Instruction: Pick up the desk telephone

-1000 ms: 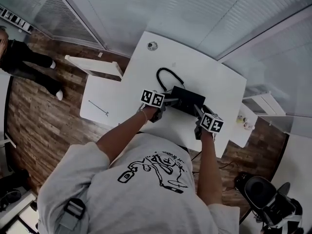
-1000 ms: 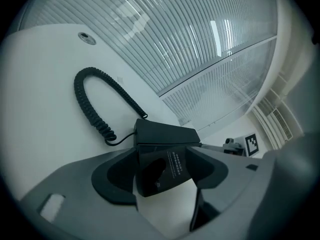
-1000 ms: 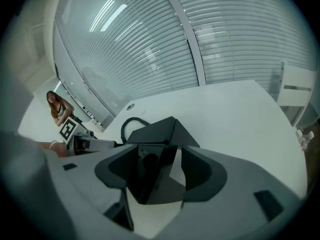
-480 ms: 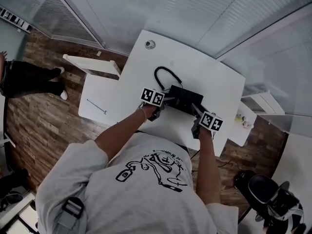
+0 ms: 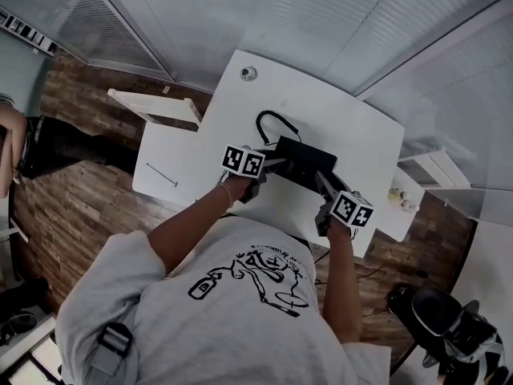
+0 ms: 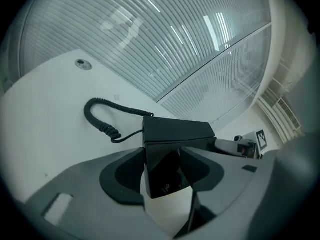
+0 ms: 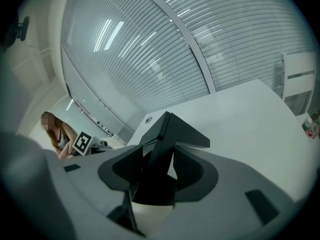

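White table (image 5: 353,127) — left gripper (image 5: 275,164) slants down, jaws clamping telephone (image 5: 306,162).

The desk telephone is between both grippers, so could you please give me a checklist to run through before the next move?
1. Left gripper clamped on the desk telephone: ok, its jaws press one end.
2. Right gripper grip: ok, its jaws are closing on the other end, which sits between them.
3. Coiled cord free to follow: ok, it lies loose on the table.
4. Telephone clear of the table: cannot tell.
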Demonstrator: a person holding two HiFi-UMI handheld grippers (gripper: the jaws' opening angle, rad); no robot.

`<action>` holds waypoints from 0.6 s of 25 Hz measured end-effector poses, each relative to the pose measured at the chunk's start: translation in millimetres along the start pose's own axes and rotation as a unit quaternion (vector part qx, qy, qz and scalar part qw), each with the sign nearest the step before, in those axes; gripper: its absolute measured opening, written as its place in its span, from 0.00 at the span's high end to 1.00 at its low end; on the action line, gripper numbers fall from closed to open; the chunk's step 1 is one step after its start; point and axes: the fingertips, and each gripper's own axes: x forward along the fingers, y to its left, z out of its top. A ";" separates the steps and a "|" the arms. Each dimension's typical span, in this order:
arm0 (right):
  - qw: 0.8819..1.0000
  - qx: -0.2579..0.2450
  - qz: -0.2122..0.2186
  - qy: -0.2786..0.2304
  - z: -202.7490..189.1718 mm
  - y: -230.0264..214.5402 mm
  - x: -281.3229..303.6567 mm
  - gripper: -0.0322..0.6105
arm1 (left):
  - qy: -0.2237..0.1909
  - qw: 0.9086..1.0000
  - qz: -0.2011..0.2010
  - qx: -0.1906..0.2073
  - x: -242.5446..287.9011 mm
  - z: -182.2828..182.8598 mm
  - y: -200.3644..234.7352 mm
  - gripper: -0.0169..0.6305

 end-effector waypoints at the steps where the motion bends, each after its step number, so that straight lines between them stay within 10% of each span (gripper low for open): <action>1: 1.000 -0.002 0.003 -0.004 2.6 7.4 -5.1 0.67 | -0.002 1.000 0.003 0.005 -6.8 2.8 -5.8 0.64; 15: 0.996 -0.044 0.035 -0.067 51.1 99.9 -75.7 0.67 | -0.052 0.997 0.011 0.054 -94.8 41.9 -85.9 0.64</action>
